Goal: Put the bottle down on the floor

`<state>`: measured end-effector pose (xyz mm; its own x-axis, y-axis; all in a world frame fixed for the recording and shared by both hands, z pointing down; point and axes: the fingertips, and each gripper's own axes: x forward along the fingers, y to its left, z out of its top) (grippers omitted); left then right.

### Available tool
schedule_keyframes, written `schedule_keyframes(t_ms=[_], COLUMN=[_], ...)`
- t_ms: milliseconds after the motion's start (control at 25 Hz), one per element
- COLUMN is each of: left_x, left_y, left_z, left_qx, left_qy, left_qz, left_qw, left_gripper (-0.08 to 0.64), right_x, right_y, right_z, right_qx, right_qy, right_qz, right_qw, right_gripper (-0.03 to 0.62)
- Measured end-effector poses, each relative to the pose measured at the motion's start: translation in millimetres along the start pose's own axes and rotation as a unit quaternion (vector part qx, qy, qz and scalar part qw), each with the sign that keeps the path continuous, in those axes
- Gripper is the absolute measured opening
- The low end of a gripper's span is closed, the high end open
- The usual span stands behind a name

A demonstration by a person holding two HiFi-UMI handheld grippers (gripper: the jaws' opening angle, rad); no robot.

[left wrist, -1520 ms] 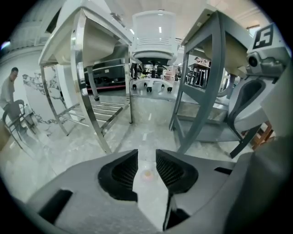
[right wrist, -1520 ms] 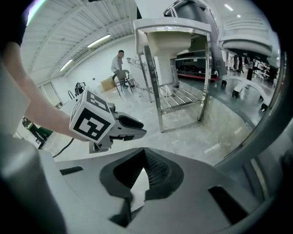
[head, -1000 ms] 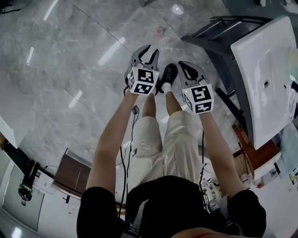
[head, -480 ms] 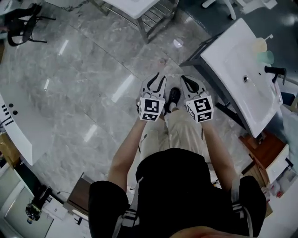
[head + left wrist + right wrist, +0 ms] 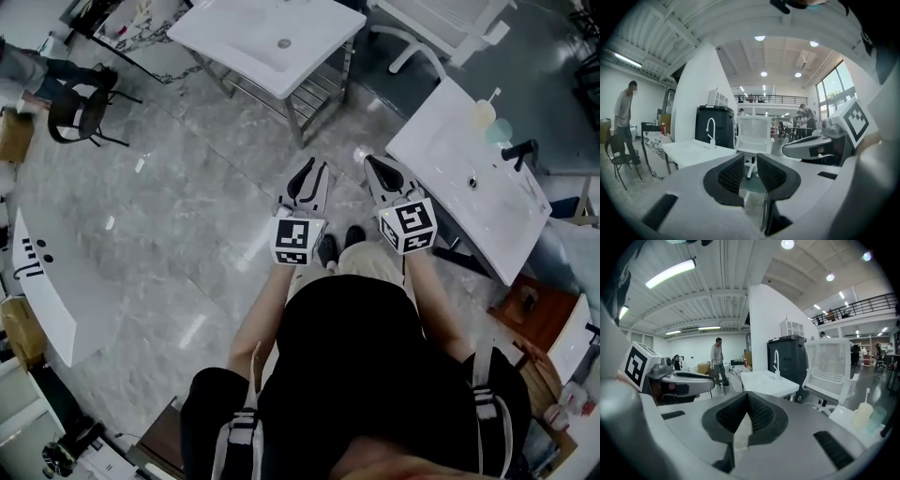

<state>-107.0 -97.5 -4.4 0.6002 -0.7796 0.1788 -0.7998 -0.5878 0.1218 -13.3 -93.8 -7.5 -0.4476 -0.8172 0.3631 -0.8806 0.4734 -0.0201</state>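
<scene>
Head view showed both forearms stretched forward, side by side. The left gripper [image 5: 312, 169] pointed ahead, its jaws a narrow slit apart after just closing in, nothing between them. The right gripper [image 5: 375, 164] lay parallel, its jaws pressed together and empty. The bottle was in neither gripper, and I could not make it out on the floor [image 5: 187, 206].

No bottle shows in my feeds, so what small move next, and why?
Probably finish closing the left gripper and rest: its jaws have just been closing and stand apart on nothing; the right gripper is shut and empty; both hang above the floor, so the bottle seems already released.
</scene>
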Motion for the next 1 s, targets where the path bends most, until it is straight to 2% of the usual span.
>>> schedule_keyframes(t_ms=[120,240,320,480,760,1000], left_x=[-9.8,-19.1,-27.4,-44.3,-45.2,-43.6], left_y=[-7.9,-42.7,-55.7,-49.4,-54.7,-71.7], left_z=[22.4,22.3,19.9,17.9,23.2,7.8], left_qx=[0.003,0.024,0.027,0.026,0.029,0.033], left_qy=[-0.033,-0.052,-0.063,-0.075,-0.065,-0.056], left_qz=[0.018,0.041,0.051,0.063,0.047,0.015], left_qw=[0.9993,0.9975,0.9963,0.9949,0.9963,0.9978], left_gripper=[0.087,0.069,0.057,0.029,0.018,0.018], right_x=[-19.2,-58.5,-74.9,-76.5,-75.5,-87.9], right_y=[-6.4,-22.7,-26.6,-12.3,0.0,-0.1], right_z=[17.8,4.2,-5.7,-11.7,-7.0,-21.9], right_qx=[0.004,0.006,0.008,0.010,0.015,0.018], right_qy=[-0.045,-0.080,-0.091,-0.099,-0.098,-0.101], right_qz=[0.003,0.011,0.014,0.023,0.034,0.014], right_qw=[0.999,0.997,0.996,0.995,0.995,0.995], right_gripper=[0.005,0.005,0.005,0.005,0.005,0.005])
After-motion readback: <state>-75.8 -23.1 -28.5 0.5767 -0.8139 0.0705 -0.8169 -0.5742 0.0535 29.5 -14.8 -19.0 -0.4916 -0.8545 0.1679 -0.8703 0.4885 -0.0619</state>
